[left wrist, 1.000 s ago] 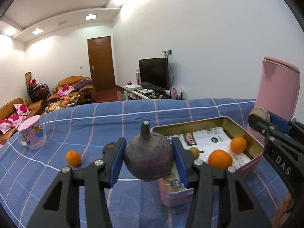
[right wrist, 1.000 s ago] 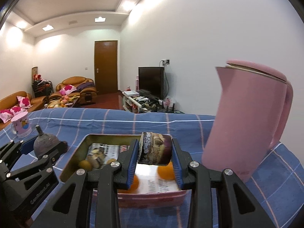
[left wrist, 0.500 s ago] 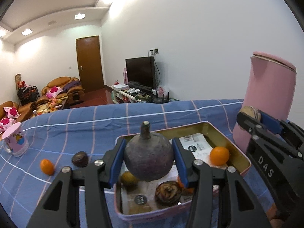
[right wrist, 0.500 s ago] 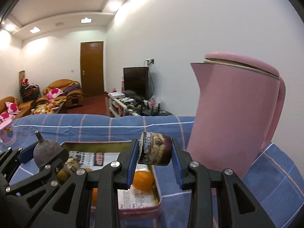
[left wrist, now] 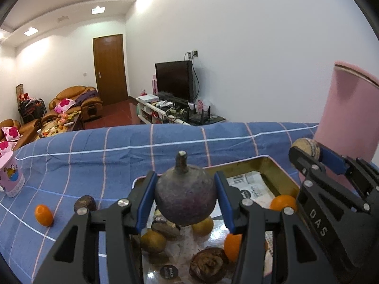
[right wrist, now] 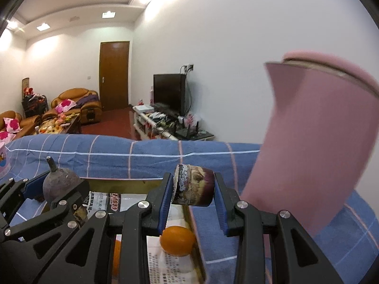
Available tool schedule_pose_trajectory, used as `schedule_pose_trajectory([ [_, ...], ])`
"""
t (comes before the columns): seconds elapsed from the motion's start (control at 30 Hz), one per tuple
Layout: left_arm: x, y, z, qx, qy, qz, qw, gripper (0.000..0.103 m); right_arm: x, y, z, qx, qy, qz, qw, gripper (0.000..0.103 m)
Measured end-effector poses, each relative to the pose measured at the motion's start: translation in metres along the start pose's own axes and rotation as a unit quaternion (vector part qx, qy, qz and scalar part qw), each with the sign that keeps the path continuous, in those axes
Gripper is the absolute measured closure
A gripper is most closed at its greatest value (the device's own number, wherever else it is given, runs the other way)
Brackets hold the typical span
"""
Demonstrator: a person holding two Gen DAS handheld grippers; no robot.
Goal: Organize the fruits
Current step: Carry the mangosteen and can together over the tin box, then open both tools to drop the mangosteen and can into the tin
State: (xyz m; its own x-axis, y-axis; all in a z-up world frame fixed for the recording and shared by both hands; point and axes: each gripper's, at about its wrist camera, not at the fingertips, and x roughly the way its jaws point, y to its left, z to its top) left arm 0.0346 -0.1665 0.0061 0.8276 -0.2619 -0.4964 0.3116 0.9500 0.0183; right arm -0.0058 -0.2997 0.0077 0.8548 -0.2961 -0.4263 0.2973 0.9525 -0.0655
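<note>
Tongs [left wrist: 185,200] shifted; purple fruit [left wrist: 186,196] clamped

The pink kettle [right wrist: 317,146] right of the jaws was blurred and cut off by the frame edge. The tin tray [left wrist: 272,165] below the jaws was partly hidden; its paper liner's print [left wrist: 251,187] was too small to read.

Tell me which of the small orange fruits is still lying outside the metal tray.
The small orange fruit on the blue checked tablecloth, left of the gold metal tray beside a dark brown fruit. The other oranges sit inside the tray.
</note>
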Motion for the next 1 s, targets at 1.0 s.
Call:
schedule_pose_trajectory([
  [1.0, 0.008, -0.007, -0.002, 0.025, 0.022, 0.005, 0.9994, 0.014, 0.012, -0.006, -0.003, 0.071, 0.029, 0.139, 0.987, 0.033],
])
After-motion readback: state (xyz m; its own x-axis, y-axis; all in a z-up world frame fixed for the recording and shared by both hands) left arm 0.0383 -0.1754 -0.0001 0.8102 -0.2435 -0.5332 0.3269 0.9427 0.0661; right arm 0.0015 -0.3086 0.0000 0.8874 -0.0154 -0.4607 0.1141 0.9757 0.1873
